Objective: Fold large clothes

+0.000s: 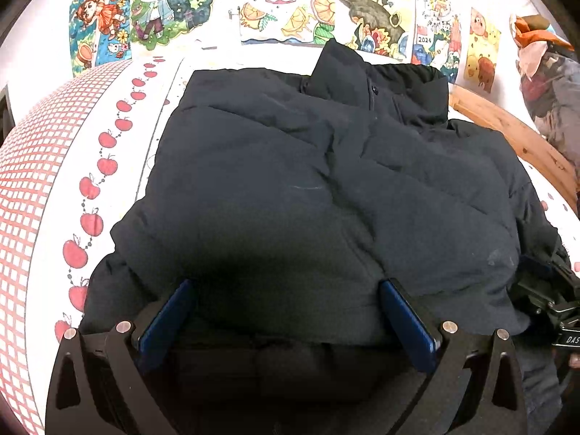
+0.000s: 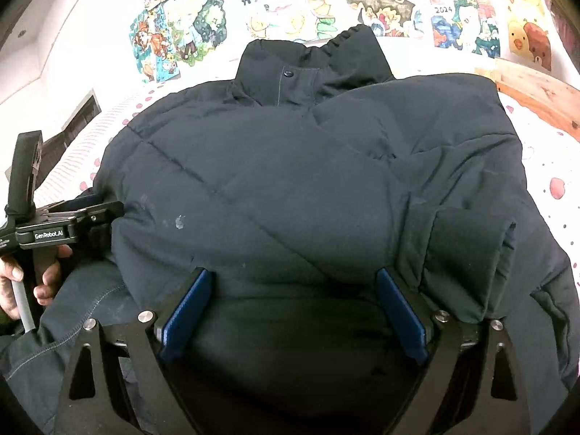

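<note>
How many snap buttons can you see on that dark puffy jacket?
1. A single snap button sits on the collar flap of the jacket, at its far end near the wall. Others may be hidden in the folds.

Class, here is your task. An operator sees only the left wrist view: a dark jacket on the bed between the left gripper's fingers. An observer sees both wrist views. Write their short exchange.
Operator: My view catches only an edge of the right gripper. Is it open?
Observer: Yes. The right gripper is open, its blue pads wide apart at the near edge of the jacket.
Operator: Where is the sleeve on that side?
Observer: The sleeve lies folded over the jacket's front, its cuff just beyond the right gripper's right-hand finger.
Operator: What is holding my left gripper?
Observer: A bare hand grips its handle, at the jacket's left edge.
</note>
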`<control>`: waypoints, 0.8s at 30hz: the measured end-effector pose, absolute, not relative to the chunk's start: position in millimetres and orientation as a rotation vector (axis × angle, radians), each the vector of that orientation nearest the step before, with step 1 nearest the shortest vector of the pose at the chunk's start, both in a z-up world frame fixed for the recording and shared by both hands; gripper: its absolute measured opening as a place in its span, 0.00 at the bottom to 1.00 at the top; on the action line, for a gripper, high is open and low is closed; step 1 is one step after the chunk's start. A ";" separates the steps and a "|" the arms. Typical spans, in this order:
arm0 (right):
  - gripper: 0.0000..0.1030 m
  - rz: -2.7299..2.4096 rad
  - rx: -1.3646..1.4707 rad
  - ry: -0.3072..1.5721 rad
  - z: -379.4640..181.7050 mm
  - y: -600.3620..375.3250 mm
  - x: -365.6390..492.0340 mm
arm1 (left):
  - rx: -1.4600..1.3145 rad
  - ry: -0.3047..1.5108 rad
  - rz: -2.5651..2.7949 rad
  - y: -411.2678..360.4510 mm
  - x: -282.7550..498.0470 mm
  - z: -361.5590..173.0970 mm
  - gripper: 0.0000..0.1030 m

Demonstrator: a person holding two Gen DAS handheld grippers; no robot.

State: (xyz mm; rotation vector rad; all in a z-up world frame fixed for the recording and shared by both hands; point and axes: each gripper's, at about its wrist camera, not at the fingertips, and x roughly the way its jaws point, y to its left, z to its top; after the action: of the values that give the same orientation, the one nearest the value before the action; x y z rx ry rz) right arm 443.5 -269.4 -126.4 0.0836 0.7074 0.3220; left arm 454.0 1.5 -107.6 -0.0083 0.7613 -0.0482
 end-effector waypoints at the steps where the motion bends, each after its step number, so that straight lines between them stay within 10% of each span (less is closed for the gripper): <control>1: 0.88 0.324 0.087 0.707 -126.7 -270.1 443.6 | -0.010 0.760 -0.049 1.3 454.6 -108.1 1.00; 24: 0.92 0.184 0.099 0.555 -0.1 -289.3 611.5 | 0.133 0.626 -0.047 -17.9 616.4 35.4 1.00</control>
State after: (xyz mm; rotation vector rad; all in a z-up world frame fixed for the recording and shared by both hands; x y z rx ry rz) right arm 611.5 -289.3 -0.1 0.0992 0.5554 0.1842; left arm 616.4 -17.9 35.4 0.1331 0.6259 -0.0467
